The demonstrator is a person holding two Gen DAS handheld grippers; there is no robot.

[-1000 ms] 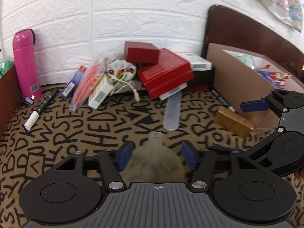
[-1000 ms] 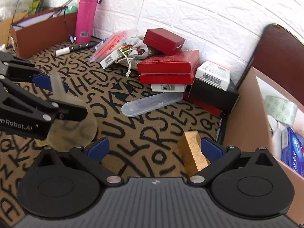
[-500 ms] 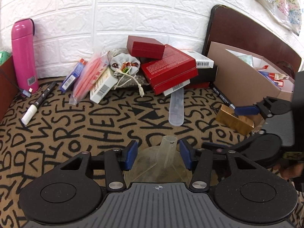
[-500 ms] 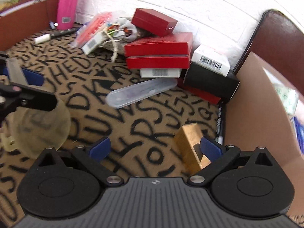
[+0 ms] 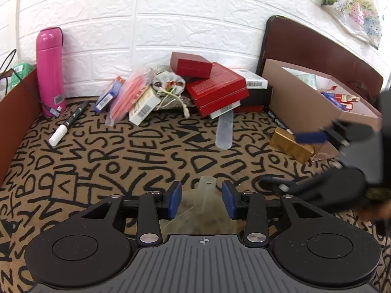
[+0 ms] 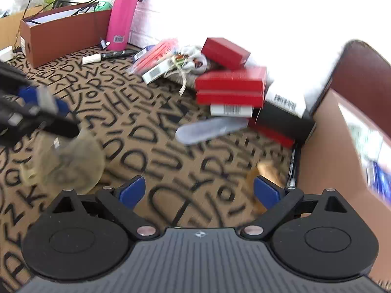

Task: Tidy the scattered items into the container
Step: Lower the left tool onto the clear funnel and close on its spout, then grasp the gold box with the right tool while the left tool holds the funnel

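Two tools are at work. The left gripper [image 5: 201, 200] has narrowed its fingers over the last second and now seems clamped on the funnel's [image 5: 207, 190] cone, with the spout free between the pads; the right wrist view, though blurred, shows the funnel hanging beneath it, near the cloth's [image 5: 117, 161] front edge. So that item is probably secured and only needs carrying to the right.

The gold bar [image 5: 290, 145] lies untouched toward the cloth's right edge, just beside the box [image 5: 305, 107]. The right gripper [image 6: 199, 191] is spread wide and holds nothing. It has swung in on the bar since half a second ago: one blue finger now crosses the bar's near end, and the bar shows only as a blur behind that finger. I judge the bar is the next grasp, not yet made. The box already holds several items.
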